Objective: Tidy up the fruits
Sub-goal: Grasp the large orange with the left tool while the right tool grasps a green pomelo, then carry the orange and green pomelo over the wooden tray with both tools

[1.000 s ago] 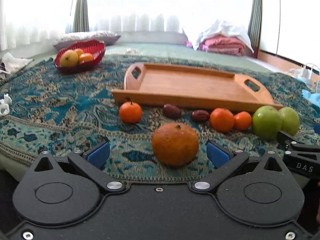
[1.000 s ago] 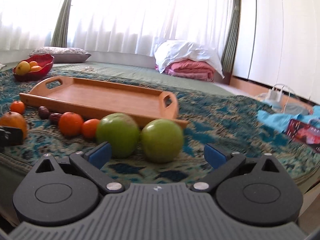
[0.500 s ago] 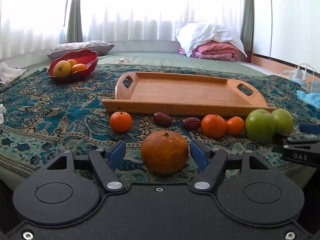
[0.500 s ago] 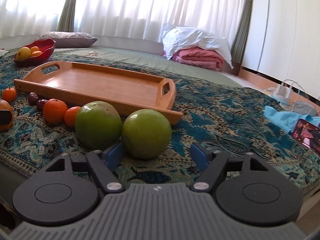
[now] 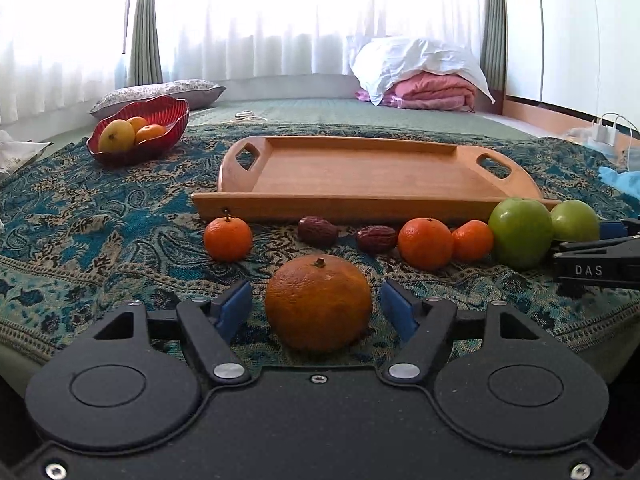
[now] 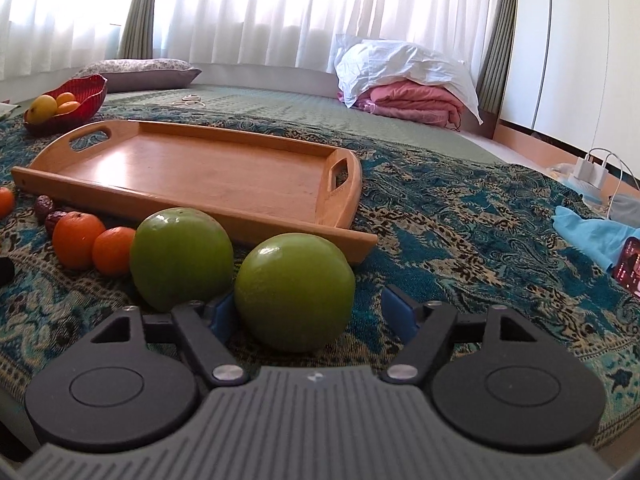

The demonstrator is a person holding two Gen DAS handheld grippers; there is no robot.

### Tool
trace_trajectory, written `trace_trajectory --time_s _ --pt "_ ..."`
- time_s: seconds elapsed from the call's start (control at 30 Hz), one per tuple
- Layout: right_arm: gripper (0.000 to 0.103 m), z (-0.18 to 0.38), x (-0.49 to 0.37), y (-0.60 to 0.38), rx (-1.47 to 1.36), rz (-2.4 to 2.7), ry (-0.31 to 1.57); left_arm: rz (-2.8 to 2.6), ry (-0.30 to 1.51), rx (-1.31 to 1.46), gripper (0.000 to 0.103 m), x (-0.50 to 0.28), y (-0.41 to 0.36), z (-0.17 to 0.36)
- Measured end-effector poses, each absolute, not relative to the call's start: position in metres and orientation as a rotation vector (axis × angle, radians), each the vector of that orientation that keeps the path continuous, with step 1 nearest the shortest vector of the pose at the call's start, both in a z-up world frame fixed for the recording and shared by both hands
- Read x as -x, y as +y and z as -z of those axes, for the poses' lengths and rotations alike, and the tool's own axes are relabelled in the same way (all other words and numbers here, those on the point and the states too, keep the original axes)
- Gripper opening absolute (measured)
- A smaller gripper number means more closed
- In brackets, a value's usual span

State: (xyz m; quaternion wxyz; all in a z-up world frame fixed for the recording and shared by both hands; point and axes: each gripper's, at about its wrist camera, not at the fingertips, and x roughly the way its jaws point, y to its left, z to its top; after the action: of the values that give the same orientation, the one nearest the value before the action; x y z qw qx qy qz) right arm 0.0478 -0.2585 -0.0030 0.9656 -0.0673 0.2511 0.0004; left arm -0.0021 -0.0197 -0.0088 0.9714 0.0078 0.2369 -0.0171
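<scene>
A large orange [image 5: 318, 304] sits on the patterned cloth between the blue pads of my left gripper [image 5: 316, 310], which is open with a gap on each side. My right gripper [image 6: 312, 314] is open around a green apple [image 6: 294, 292]; its left pad is close to or touching the apple, its right pad is apart. A second green apple [image 6: 181, 258] lies just left. Three small oranges [image 5: 425, 243] and two dates [image 5: 317, 230] line the front of the empty wooden tray [image 5: 360, 168].
A red bowl [image 5: 138, 132] holding fruit stands at the far left. Folded bedding [image 5: 420, 76] lies at the back. A blue cloth [image 6: 592, 234], a phone [image 6: 628, 266] and a charger [image 6: 592, 170] lie to the right. The cloth's front edge is just below both grippers.
Both grippers have narrowed from wide open and moved forward, so the large orange and the green apple now lie between their pads. The fruits have not moved.
</scene>
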Motion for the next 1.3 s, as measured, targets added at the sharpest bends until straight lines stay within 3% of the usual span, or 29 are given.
trace_trajectory --time_s 0.23,0.37,0.53,1.3 --pt "0.083 0.004 -0.055 -0.261 0.113 -0.006 0.514 0.037 0.470 -0.010 0.067 -0.002 -0.021 0.011" --pt "0.078 0.005 -0.054 -0.261 0.103 -0.010 0.514 0.034 0.456 -0.025 0.050 0.000 -0.022 0.010" --pt "0.059 0.004 -0.049 -0.255 0.104 -0.019 0.497 0.029 0.457 -0.029 0.049 0.000 -0.022 0.003" --pt "0.058 -0.034 -0.057 -0.267 -0.101 0.001 0.424 0.036 0.422 -0.003 0.049 -0.053 -0.011 -0.059"
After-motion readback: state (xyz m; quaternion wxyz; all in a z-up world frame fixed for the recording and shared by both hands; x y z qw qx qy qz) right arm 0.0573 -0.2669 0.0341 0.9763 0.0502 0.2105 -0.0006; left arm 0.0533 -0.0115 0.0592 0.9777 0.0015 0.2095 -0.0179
